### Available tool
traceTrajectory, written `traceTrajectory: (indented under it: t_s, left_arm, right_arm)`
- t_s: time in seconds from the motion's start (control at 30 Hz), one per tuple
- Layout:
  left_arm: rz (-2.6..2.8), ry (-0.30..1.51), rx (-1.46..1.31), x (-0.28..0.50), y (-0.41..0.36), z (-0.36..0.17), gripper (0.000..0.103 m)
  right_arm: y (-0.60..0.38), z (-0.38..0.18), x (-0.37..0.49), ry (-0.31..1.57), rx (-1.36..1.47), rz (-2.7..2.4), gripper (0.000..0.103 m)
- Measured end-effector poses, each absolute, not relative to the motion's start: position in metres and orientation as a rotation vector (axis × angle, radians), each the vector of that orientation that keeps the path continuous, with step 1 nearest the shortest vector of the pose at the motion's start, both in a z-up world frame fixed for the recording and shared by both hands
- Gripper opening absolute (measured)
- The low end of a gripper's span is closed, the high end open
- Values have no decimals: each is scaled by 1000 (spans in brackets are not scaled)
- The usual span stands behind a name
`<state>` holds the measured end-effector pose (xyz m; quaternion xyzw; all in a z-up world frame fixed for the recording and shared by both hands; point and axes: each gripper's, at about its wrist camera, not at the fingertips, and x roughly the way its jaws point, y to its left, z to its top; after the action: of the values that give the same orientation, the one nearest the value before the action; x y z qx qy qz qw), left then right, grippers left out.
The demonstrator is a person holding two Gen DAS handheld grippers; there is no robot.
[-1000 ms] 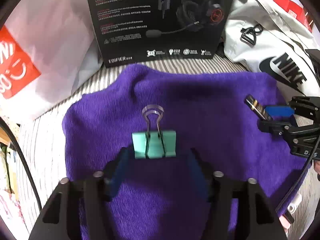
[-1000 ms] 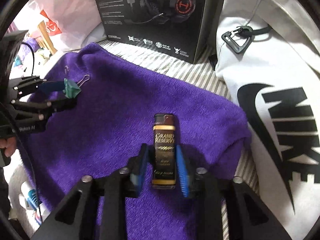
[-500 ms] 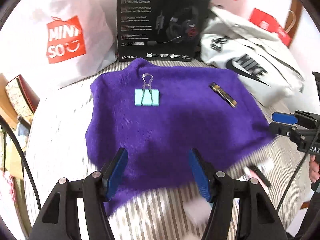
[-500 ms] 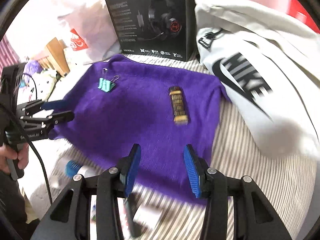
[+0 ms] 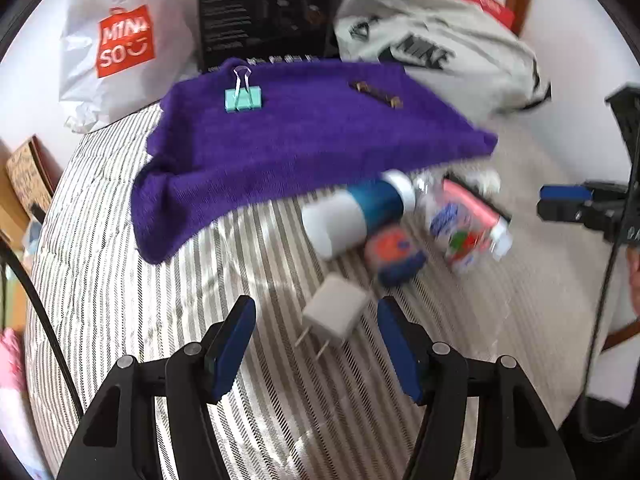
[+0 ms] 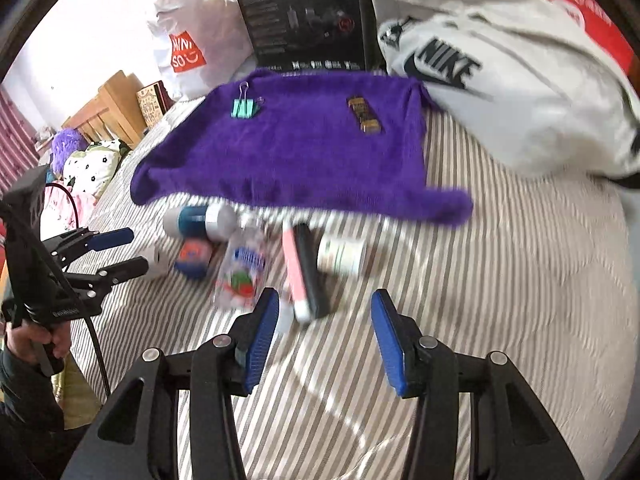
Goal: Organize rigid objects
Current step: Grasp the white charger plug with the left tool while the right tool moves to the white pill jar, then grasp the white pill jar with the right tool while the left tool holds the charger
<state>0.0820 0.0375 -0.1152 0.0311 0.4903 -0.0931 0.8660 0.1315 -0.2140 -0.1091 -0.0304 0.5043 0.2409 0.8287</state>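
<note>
Left gripper point(image 5: 316, 344) spread, nothing pinched; white charger plug point(image 5: 335, 314) lying on striped bedding point(image 5: 120, 280) between the blue pads, prongs toward the camera, pads not touching it. Right gripper point(image 6: 324, 340) opening, empty; end of pink-and-black flat item point(image 6: 306, 272) just ahead of its left pad, apart from it. Loose pile on the bedding just in front of purple cloth point(image 5: 300, 136): white-and-teal cylinder point(image 5: 356, 212), orange-blue blurred item point(image 5: 394, 256), clear bottle with colourful label point(image 5: 460, 228), small white jar with green label point(image 6: 342, 256). Already on the cloth, well apart from both grippers: teal binder clip point(image 5: 243, 98) at far left, brown-gold lighter point(image 6: 363, 115) at far right. Behind the cloth: black headset box point(image 6: 308, 16), white Nike bag point(image 6: 500, 80), Miniso bag point(image 5: 120, 40). Hand point(image 6: 36, 340) on left gripper's handle visible in right view.
</note>
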Motion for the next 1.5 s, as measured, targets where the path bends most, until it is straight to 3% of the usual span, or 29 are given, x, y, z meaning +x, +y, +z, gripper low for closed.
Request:
traceTrajectory:
  t_s: [0.07, 0.23, 0.3, 0.83, 1.27, 1.5]
  left_arm:
    - [-196, 1026, 94, 77, 36, -120, 61]
    - [-242, 1027, 95, 83, 36, -128, 47]
    - [-261, 1023, 105, 85, 32, -127, 29]
    - [-166, 1030, 45, 87, 42, -127, 29]
    - [-197, 1024, -32, 86, 51, -126, 29]
    - [-201, 1020, -43, 86, 53, -126, 30]
  right_arm:
    - [-215, -117, 125, 1092, -55, 501, 48]
    - [-217, -124, 116, 1114, -62, 489, 48]
    - [-222, -126, 116, 1123, -48, 481, 48]
    - [-215, -140, 163, 1101, 40, 418, 47]
    - [-192, -143, 190, 1088, -5, 339, 34]
    - [-195, -146, 193, 1111, -40, 302, 33]
